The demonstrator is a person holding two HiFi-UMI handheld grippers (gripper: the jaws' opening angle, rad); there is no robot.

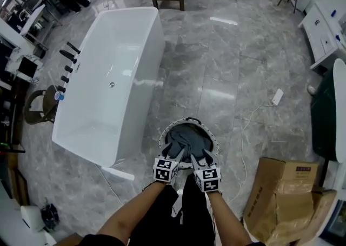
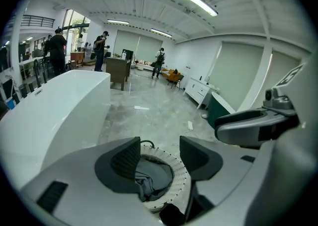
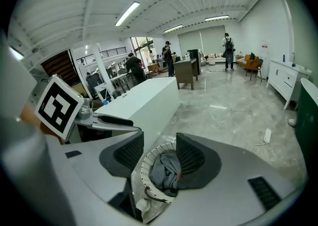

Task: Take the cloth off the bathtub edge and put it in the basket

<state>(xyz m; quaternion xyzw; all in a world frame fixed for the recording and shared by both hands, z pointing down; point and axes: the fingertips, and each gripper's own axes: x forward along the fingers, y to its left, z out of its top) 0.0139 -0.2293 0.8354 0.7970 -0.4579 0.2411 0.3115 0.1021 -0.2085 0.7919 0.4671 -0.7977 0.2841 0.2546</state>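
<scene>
Fingers [image 2: 126,159] on my left gripper [image 2: 159,158] and right gripper [image 3: 159,153] stand wide, holding nothing. Cloth [image 1: 188,138] lies in basket [image 1: 215,142], at 12 o'clock from both. Recommend lifting straight up, clear of folds.

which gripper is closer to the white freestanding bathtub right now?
Left. The left gripper hangs open over the tub-side half of the round white basket. The right gripper hangs open beside it, on the side away from the white bathtub.
</scene>
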